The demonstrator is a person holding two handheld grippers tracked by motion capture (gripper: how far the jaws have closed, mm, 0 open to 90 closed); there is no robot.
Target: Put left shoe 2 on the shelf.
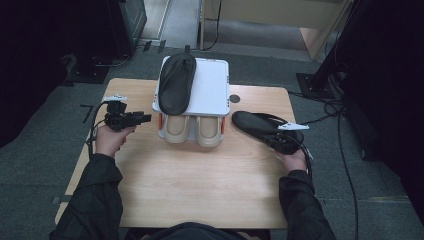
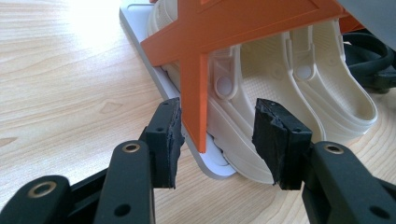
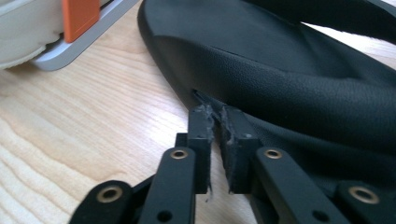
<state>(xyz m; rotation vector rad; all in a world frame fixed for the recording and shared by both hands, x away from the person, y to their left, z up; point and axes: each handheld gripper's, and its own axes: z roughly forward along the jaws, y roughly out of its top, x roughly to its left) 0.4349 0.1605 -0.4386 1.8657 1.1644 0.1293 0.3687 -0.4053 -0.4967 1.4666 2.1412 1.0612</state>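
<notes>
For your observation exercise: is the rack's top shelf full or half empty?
Half empty: one black slipper lies on the top shelf; the space beside it is bare.

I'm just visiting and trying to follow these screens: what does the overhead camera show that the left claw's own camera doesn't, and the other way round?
The high view alone shows the whole light wooden table, the black flat slipper on top of the white two-tier shoe rack, the second black slipper by the right claw, and the person's hands and dark sleeves.

The left claw view alone shows the rack's orange cross-shaped side brace close up, between that claw's open jaws.

Both show the pair of cream plastic clogs on the lower shelf, and the left claw.
</notes>
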